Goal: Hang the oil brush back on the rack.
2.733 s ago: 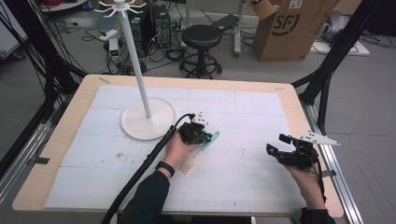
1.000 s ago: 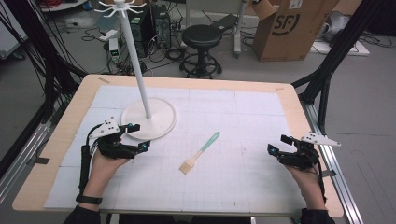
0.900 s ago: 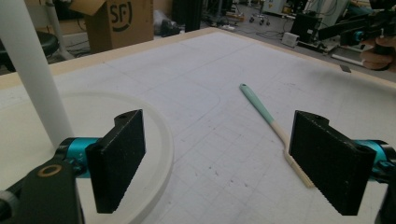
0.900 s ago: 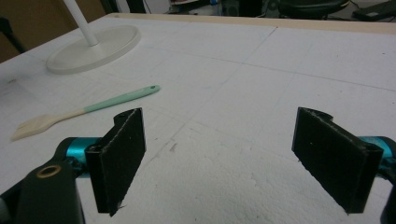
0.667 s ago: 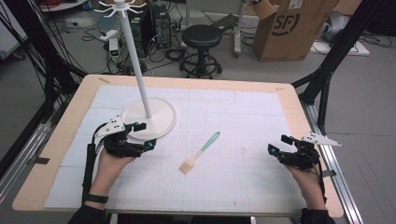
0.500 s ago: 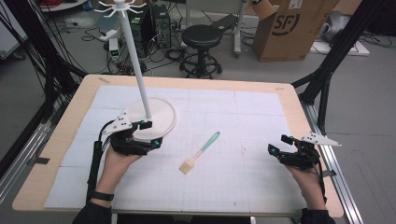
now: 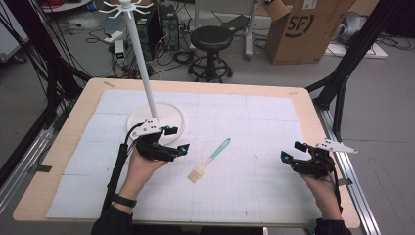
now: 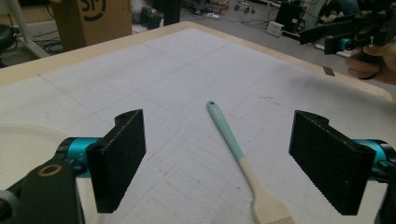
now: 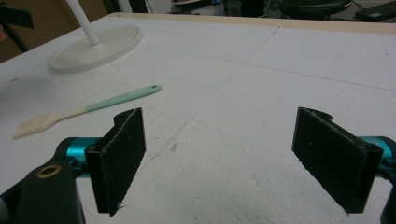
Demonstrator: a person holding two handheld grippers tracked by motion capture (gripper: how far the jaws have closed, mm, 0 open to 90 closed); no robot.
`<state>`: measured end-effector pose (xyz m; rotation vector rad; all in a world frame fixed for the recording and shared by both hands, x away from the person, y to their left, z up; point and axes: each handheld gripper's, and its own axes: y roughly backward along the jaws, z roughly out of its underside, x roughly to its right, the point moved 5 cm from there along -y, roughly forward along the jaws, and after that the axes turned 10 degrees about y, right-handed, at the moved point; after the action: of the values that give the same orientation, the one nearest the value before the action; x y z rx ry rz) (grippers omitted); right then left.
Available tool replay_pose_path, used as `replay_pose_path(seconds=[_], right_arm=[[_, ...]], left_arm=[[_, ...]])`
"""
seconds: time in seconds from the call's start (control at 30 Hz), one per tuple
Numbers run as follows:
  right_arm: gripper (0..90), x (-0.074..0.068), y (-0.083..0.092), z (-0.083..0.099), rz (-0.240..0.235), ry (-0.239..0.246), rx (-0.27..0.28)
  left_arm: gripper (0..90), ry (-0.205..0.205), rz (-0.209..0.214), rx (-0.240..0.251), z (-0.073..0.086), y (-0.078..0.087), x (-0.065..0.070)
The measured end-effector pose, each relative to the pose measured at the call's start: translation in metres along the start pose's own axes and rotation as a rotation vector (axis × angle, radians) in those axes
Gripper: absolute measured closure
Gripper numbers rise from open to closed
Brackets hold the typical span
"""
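Note:
A pastry brush point(image 7: 210, 161) with a mint-green handle and pale bristles lies flat on the white mat, mid-table. My left gripper point(image 7: 177, 139) hovers just left of it, in front of the white stand's round base point(image 7: 166, 115), open and empty. In the left gripper view the brush point(image 8: 238, 154) lies on the mat between and beyond the spread jaws of the left gripper point(image 8: 219, 163). My right gripper point(image 7: 292, 152) rests near the table's right edge, open, nothing in it. In the right gripper view the brush point(image 9: 88, 109) lies far left, with the right gripper point(image 9: 219, 158) held wide.
The stand's tall white pole point(image 7: 142, 58) rises from its base at the back left, topped with hooks. The wooden table rim point(image 7: 195, 85) frames the mat. A black stool point(image 7: 211, 41) and a cardboard box point(image 7: 303, 29) stand on the floor beyond.
Since 2.7 s ago the left gripper let go of the brush and drew back left. Over the last second it has slid right again toward the brush. The right gripper stayed still.

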<state>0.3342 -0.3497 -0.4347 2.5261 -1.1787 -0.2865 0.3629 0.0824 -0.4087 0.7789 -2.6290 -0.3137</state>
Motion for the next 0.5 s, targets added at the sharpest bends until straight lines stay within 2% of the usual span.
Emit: replay_pose_path(seconds=[0.2,0.33,0.5], right_arm=[[16.6,0.0,0.0,0.0,-0.001,0.001,0.0],[16.6,0.001,0.0,0.0,-0.002,-0.003,0.0],[16.6,0.001,0.0,0.0,-0.003,-0.003,0.001]], left_arm=[[20.0,-0.011,-0.011,-0.06,0.005,-0.019,0.006],[21.0,-0.013,-0.013,-0.084,0.008,-0.028,0.01],[22.6,-0.023,-0.016,-0.135,0.016,-0.047,0.017]])
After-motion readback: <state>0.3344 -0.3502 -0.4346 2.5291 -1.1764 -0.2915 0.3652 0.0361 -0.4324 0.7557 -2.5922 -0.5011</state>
